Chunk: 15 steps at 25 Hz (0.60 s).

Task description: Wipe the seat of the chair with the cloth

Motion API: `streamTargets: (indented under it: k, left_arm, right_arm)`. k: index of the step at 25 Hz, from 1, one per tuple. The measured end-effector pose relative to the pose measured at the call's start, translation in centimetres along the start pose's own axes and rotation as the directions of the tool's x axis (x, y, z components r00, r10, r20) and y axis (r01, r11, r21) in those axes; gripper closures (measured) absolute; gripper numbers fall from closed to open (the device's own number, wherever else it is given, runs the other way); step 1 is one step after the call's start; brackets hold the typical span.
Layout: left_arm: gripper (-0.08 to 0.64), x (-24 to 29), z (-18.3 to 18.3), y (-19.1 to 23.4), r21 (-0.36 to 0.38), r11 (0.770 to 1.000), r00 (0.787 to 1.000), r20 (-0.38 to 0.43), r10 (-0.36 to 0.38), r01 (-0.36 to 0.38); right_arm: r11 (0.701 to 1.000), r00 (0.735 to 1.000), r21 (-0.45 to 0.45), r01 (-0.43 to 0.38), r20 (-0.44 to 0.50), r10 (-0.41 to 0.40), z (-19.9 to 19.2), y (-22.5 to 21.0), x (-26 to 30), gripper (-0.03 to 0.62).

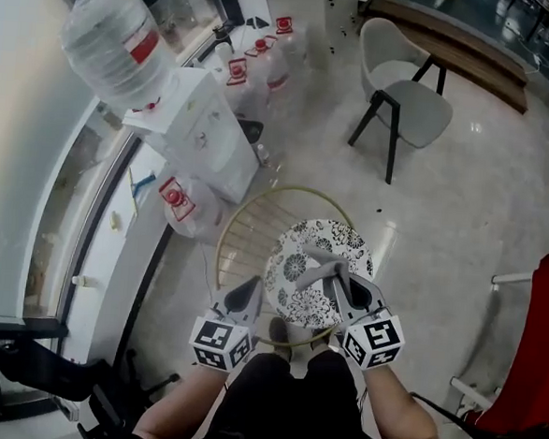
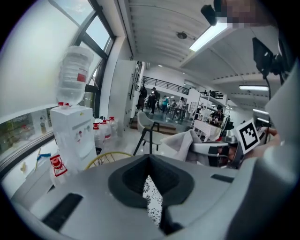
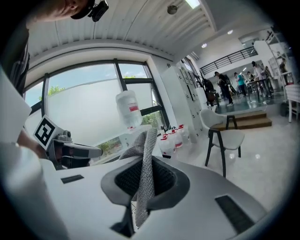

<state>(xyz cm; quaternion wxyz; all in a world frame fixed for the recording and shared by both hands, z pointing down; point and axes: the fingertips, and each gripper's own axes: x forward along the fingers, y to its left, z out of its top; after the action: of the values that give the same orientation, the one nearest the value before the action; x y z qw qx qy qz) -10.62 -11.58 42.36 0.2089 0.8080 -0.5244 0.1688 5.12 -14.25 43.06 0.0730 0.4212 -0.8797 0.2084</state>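
This looks like a large open-plan office or company hall. A water dispenser (image 1: 201, 129) with a bottle (image 1: 114, 38) on top stands by tall windows (image 1: 20, 102), with spare bottles (image 1: 258, 58) beside it. The floor (image 1: 473, 200) is polished stone, and a grey chair (image 1: 405, 92) stands near a wooden step (image 1: 465, 44). Strip lights (image 2: 213, 35) hang overhead. Farther back, people (image 2: 154, 98) gather under a railed mezzanine (image 2: 164, 85).
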Motion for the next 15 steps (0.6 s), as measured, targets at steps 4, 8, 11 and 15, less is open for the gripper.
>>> streamTargets:
  k: [4, 8, 11, 15]
  left_arm:
    - [0.555, 1.3, -3.9, 1.4, -0.023, 1.000, 0.997, -0.073, 0.008, -0.010]
    - [0.555, 1.5, -7.0, 2.5, -0.036, 0.999, 0.993, -0.122, -0.007, 0.003]
    - [0.555, 1.8, -9.0, 2.9, -0.037, 0.999, 0.988, -0.151, -0.035, 0.030]
    - [0.555, 1.7, -10.3, 3.3, -0.033, 0.997, 0.983, -0.166, -0.079, 0.074]
  right_arm:
    - [0.999, 0.996, 0.031, -0.016, -0.083, 0.018, -5.4, 0.6, 2.3, 0.565]
    - [0.997, 0.985, 0.067, -0.029, -0.167, 0.040, -11.5, 2.2, 4.5, 0.565]
    - [0.996, 0.969, 0.082, -0.040, -0.241, 0.059, -16.2, 3.5, 6.2, 0.565]
    - [0.996, 0.943, 0.082, -0.037, -0.326, 0.062, -21.2, 5.0, 7.7, 0.563]
